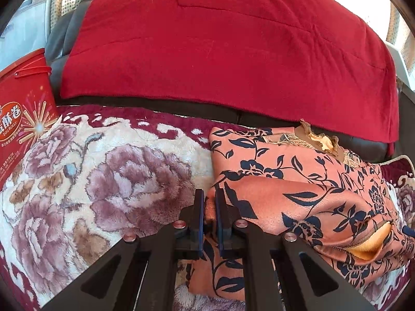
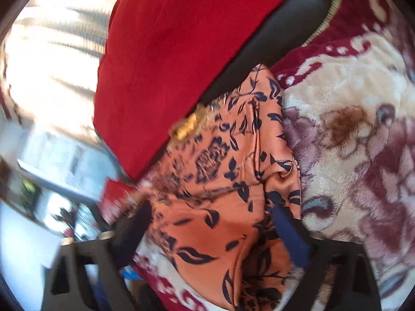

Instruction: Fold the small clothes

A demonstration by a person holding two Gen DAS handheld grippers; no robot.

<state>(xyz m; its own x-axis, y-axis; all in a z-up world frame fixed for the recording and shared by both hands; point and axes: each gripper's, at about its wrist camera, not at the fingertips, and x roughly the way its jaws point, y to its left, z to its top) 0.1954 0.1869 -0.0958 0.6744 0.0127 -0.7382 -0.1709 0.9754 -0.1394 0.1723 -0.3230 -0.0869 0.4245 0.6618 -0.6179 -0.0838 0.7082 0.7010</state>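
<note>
An orange garment (image 1: 298, 181) with a dark blue leaf print lies partly folded on a floral plush blanket (image 1: 103, 171). My left gripper (image 1: 209, 197) is shut on the garment's left edge, a fold of orange cloth pinched between its blue pads. In the blurred right wrist view the same garment (image 2: 223, 171) lies below my right gripper (image 2: 210, 212), whose jaws stand wide apart. The cloth shows between its fingers (image 2: 288, 223) and neither pad presses on it.
A red blanket (image 1: 228, 41) drapes over a dark sofa back behind the garment. A red egg-roll tin (image 1: 23, 111) stands at the left on the plush blanket. Bright curtains (image 2: 52, 59) and furniture show blurred at the right wrist view's left.
</note>
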